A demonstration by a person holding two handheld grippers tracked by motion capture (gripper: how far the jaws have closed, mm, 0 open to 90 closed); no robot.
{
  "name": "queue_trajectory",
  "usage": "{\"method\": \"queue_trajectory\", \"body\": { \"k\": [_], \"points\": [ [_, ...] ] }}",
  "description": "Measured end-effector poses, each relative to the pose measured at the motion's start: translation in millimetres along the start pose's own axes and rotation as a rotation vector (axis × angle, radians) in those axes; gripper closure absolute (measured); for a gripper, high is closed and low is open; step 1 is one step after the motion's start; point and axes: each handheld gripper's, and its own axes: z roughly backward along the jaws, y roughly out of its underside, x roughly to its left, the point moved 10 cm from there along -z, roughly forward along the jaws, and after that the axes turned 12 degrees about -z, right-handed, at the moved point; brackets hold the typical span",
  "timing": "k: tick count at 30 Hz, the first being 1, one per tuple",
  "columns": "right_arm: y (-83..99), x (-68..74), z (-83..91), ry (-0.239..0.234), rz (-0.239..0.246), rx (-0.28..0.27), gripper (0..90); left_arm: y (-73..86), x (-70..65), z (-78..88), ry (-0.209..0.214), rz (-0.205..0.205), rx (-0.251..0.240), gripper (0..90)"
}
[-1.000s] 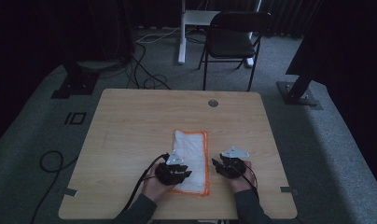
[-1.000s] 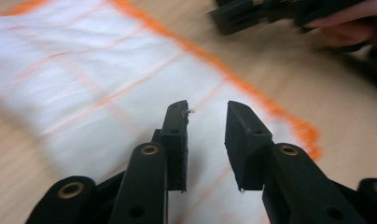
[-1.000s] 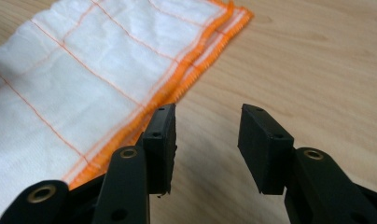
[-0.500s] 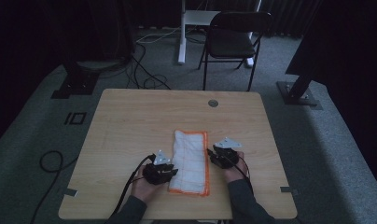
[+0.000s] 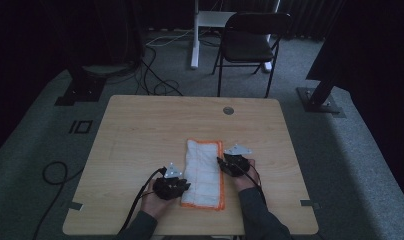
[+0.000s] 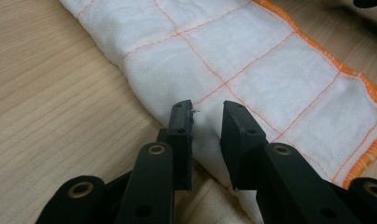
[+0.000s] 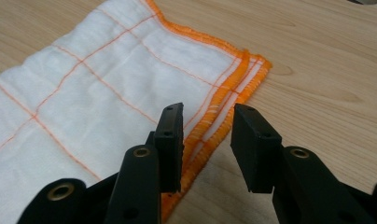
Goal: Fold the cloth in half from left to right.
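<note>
On the table [image 5: 140, 130], high view: a folded white cloth [image 5: 204, 170] with orange edging lies near the front edge, long side running away from the person. Left gripper [image 5: 182, 186] sits at its left side, right gripper [image 5: 221, 162] at its right side; bare wood is open on both flanks and beyond. A second ago both grippers sat nearer the front edge, the left one over the cloth's corner.

Left gripper view: jaws are narrowly parted, straddling the cloth's [image 6: 252, 60] folded edge, not closed on it.

Right gripper view: jaws are apart, astride the orange hem [image 7: 210, 116], holding nothing.
</note>
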Motion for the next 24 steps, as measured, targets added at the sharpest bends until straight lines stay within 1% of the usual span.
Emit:
{"method": "queue_trajectory", "body": {
  "k": [1, 4, 6, 7, 9, 10, 14, 16, 17, 18, 19, 20, 23, 24],
  "points": [
    [-0.8, -1.9, -0.4, -0.001, -0.014, -0.003, 64.1, 0.2, -1.5, 0.1, 0.004, 0.001, -0.001, 74.7],
    [-1.4, -4.2, -1.0, -0.001, -0.020, -0.005, 64.0, 0.3, -3.2, 0.4, 0.012, -0.001, -0.001, 74.7],
    [-1.9, -7.0, -2.6, -0.004, -0.039, -0.006, 63.9, -1.3, -2.6, 2.2, 0.016, -0.009, -0.006, 74.1],
    [-1.9, -7.7, -3.3, -0.005, -0.045, -0.004, 63.8, -2.9, -1.0, 3.2, 0.011, -0.007, -0.013, 72.8],
    [-3.1, -8.9, -4.8, -0.002, -0.041, -0.002, 63.5, -4.5, 1.6, 4.7, 0.004, -0.009, -0.018, 71.5],
    [-4.3, -9.2, -5.0, -0.001, -0.041, -0.002, 63.4, -9.4, 8.3, 7.3, -0.015, -0.002, -0.033, 71.1],
    [-12.5, -9.0, -6.3, -0.002, -0.041, -0.017, 62.0, -21.0, 28.0, 11.6, -0.060, 0.019, -0.063, 69.2],
    [-15.6, -9.7, -7.5, -0.001, -0.052, -0.020, 61.0, -27.5, 38.4, 13.1, -0.084, 0.030, -0.082, 68.0],
    [-16.9, -9.6, -8.2, -0.001, -0.059, -0.021, 60.8, -27.5, 38.4, 13.1, -0.084, 0.030, -0.082, 67.3],
    [-16.9, -9.6, -8.2, -0.001, -0.059, -0.021, 60.8, -30.5, 42.2, 13.3, -0.088, 0.032, -0.089, 67.3],
    [-18.2, -9.4, -9.1, -0.003, -0.063, -0.023, 60.5, -33.3, 46.4, 13.1, -0.097, 0.025, -0.092, 66.3],
    [-20.0, -9.4, -11.1, -0.001, -0.063, -0.022, 59.7, -38.6, 53.3, 11.8, -0.111, 0.030, -0.095, 65.1],
    [-22.0, -9.9, -14.1, 0.002, -0.066, -0.019, 59.6, -47.7, 61.9, 9.8, -0.130, 0.028, -0.106, 64.1],
    [-22.6, -10.3, -14.8, 0.002, -0.067, -0.020, 59.5, -50.4, 64.0, 8.6, -0.128, 0.032, -0.105, 63.5]
  ]
}}
